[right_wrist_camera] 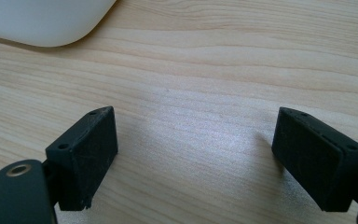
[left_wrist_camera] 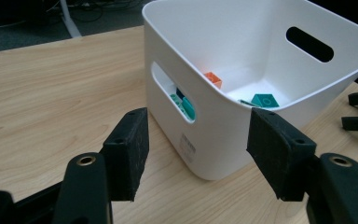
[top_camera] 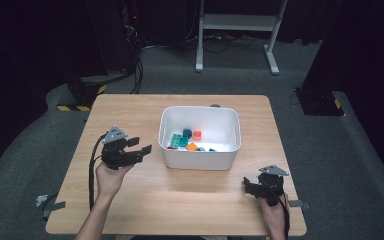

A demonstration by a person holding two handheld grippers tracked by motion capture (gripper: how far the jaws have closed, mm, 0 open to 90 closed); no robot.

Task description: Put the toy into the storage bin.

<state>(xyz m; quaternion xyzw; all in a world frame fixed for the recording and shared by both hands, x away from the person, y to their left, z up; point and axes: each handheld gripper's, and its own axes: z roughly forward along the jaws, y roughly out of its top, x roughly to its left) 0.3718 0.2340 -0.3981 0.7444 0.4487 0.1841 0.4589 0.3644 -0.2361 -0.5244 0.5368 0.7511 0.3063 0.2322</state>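
Our left tongs [left_wrist_camera: 193, 154] stand spread and empty just beside the bin's [left_wrist_camera: 223, 126] near corner; our right tongs [right_wrist_camera: 193, 158] hang spread over bare surface [right_wrist_camera: 205, 70], well apart from the bin. Blocks [top_camera: 187, 141] lie inside the bin, perhaps six. Closing now could clip the wall and shove the bin.

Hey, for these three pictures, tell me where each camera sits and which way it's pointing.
High view: above the person's side, looking forward and down at the table and white bin; forearms, left gripper, right gripper show.
Left gripper view: rides the left gripper, facing the bin's corner; open jaws show.
Right gripper view: rides the right gripper, looking down at bare tabletop; open jaws show.
Shared: all three catch the bin; high and left views show its blocks.
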